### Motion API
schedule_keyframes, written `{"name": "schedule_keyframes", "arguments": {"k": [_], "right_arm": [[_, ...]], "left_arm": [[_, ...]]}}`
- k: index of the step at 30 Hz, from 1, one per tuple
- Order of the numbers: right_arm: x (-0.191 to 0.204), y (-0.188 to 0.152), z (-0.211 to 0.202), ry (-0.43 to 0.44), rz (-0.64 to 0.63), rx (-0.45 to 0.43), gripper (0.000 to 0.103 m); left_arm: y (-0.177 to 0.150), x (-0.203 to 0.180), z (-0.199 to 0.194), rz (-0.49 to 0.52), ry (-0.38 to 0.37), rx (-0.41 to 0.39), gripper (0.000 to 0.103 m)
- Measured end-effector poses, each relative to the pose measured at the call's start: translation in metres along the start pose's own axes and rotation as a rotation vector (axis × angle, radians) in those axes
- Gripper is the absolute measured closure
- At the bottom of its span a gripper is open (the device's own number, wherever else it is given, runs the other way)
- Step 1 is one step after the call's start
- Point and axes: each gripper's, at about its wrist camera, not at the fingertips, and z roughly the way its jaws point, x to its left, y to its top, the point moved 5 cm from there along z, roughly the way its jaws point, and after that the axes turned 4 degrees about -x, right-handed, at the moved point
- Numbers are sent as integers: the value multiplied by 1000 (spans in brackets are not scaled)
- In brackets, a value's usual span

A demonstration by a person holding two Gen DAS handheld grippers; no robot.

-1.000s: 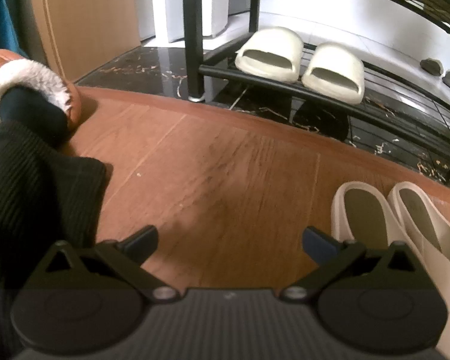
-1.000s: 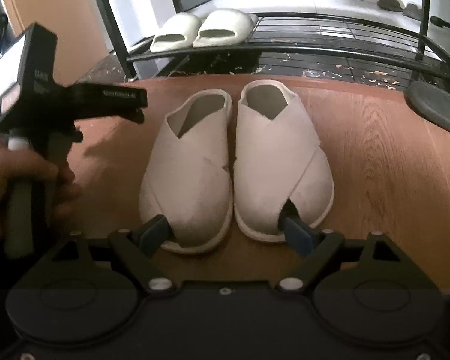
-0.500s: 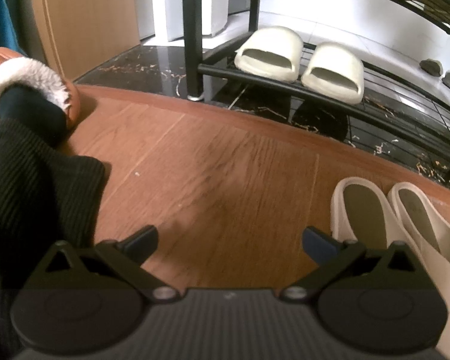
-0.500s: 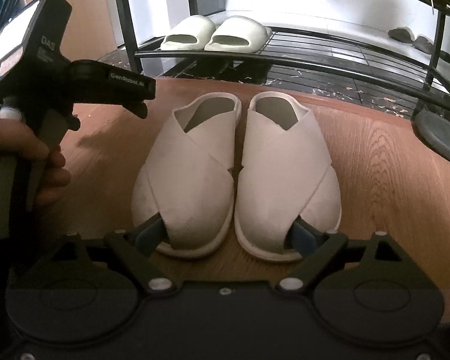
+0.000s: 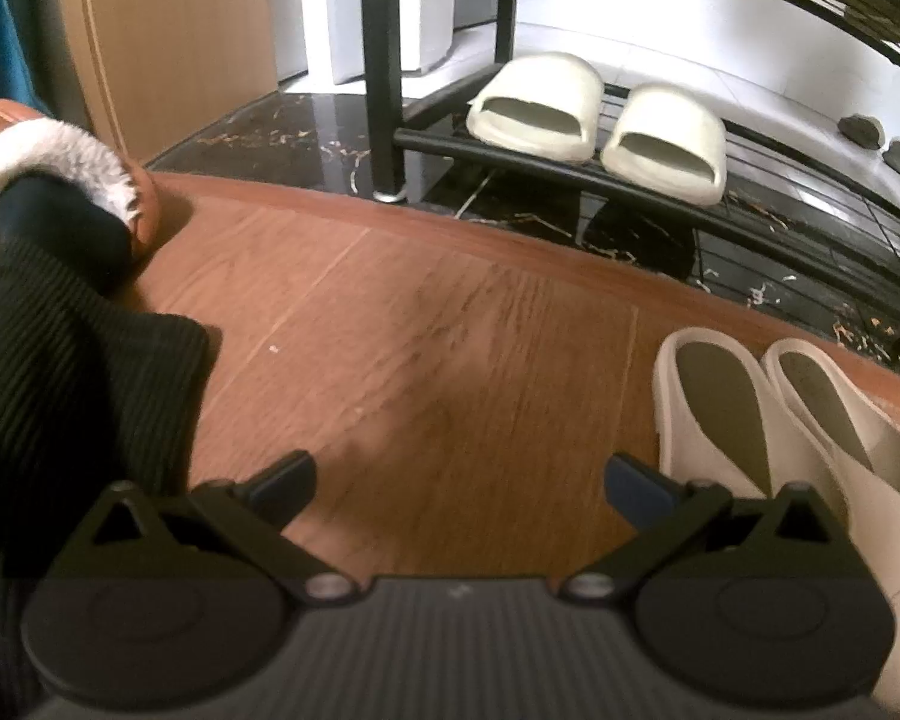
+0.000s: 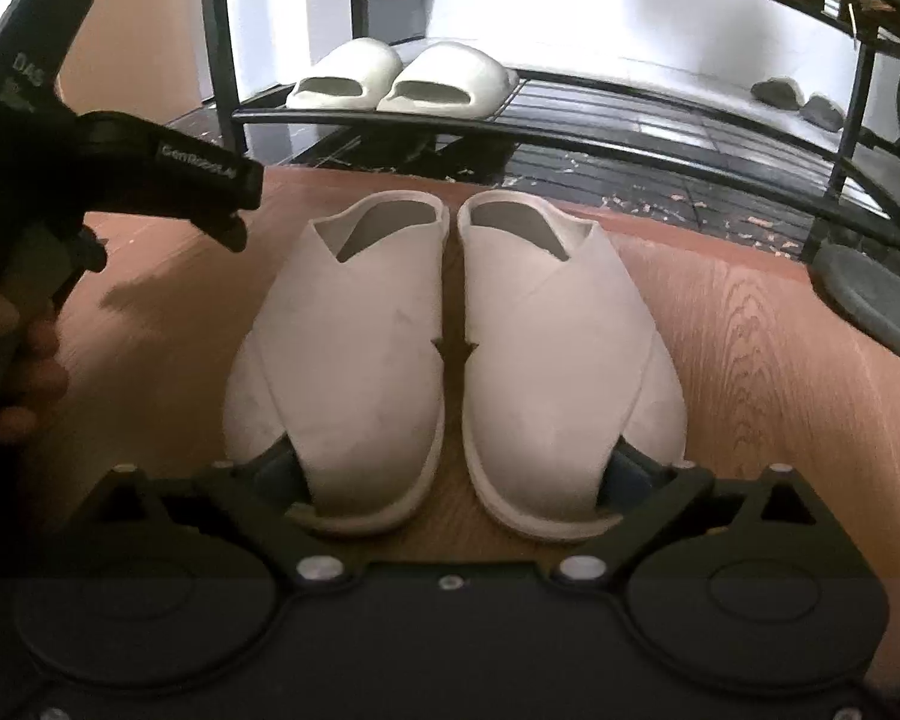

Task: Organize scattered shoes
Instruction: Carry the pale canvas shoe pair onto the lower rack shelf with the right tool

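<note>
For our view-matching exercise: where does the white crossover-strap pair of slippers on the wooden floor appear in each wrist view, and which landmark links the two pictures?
Left wrist: white crossover slippers at the right edge, heels toward the rack, partly cut off.
Right wrist: same pair in the centre, the right gripper straddling their toes.
Shared landmark: cream slides on the black rack's lowest shelf.

Wood-grain floor (image 5: pixel 450 360), black metal rack (image 6: pixel 570 138) on dark marble, white wall bg
</note>
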Motion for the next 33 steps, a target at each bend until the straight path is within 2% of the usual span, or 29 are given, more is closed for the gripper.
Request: {"name": "schedule_keyframes", "arguments": {"k": [3,4,5,8,11,15,24,26,29,33], "right_arm": [[-1,7,-6,21,4,-27,45],[-1,11,-9,35,4,-37,59],[-2,16,-12,48,5,-47,65],[-5,24,-17,63,23,-70,67],[-12,31,-25,76,51,-94,68],[-19,45,-39,65,62,-156,69],[-57,89,-72,85,264,-249,69],[-63,95,-77,77,288,-268,69],[-78,113,-91,39,315,-345,69],[-91,131,-92,-21,274,-439,69]], "left_arm": [[0,0,0,2,5,-4,1],[1,-1,0,7,9,-8,1],[1,0,-1,9,18,-14,1],[4,5,-5,-12,20,-37,1],[9,13,-10,-34,64,-80,1],[11,18,-11,-63,70,-83,1],[14,27,-12,-116,76,-90,1],[13,27,-12,-122,75,-88,1],[13,27,-11,-129,74,-81,0],[14,24,-15,-125,63,-96,0]]}}
